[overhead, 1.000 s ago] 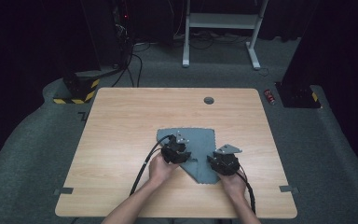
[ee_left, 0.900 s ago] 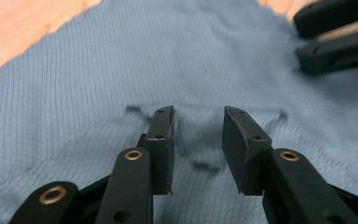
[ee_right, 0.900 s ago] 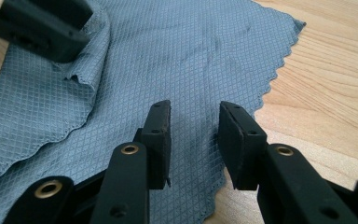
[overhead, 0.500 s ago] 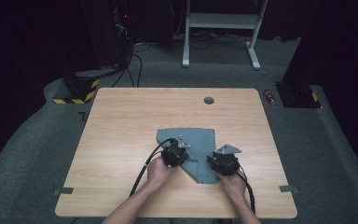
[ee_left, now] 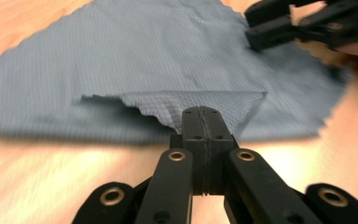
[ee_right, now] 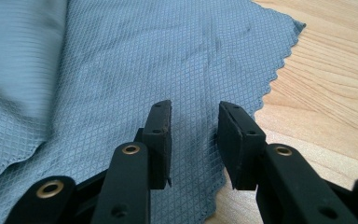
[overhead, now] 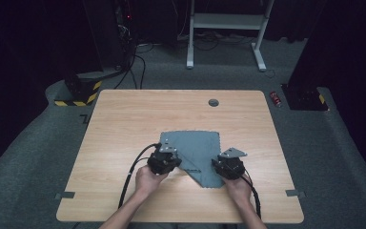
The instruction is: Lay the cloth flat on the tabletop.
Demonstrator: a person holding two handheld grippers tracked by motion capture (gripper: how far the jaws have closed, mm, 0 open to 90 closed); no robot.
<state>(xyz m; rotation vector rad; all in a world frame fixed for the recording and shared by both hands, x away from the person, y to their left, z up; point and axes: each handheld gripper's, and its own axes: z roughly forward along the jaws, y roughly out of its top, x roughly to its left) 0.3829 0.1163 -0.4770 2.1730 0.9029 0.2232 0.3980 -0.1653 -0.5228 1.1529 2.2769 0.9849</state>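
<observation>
Cloth (overhead: 198, 150), blue-grey microfibre with pinked zigzag edges, lies on the near-centre of the wooden table (overhead: 124, 124), between the two hand-held grippers. Far edge runs roughly parallel to the table's far edge; the near part tapers to a point toward the person, so the long axis runs far-left to near-right, ending at a tip just left of the right gripper. Left near corner is folded up over the rest of the cloth.

Left gripper (overhead: 164, 161) sits at the cloth's left near edge, held by the left hand (overhead: 148, 179), cable trailing back off the near side. In the left gripper view its jaws are pressed together on the lifted cloth corner (ee_left: 200, 105), the fold raised off the table with a shadow under it.

Right gripper (overhead: 229, 167), in the right hand (overhead: 239, 187), sits at the cloth's right near edge. In the right gripper view its jaws are spread apart over flat cloth (ee_right: 168, 60), nothing between them; the scalloped edge runs diagonally to their right with bare wood beyond.

A round grommet (overhead: 213, 102) sits near the table's far edge.
</observation>
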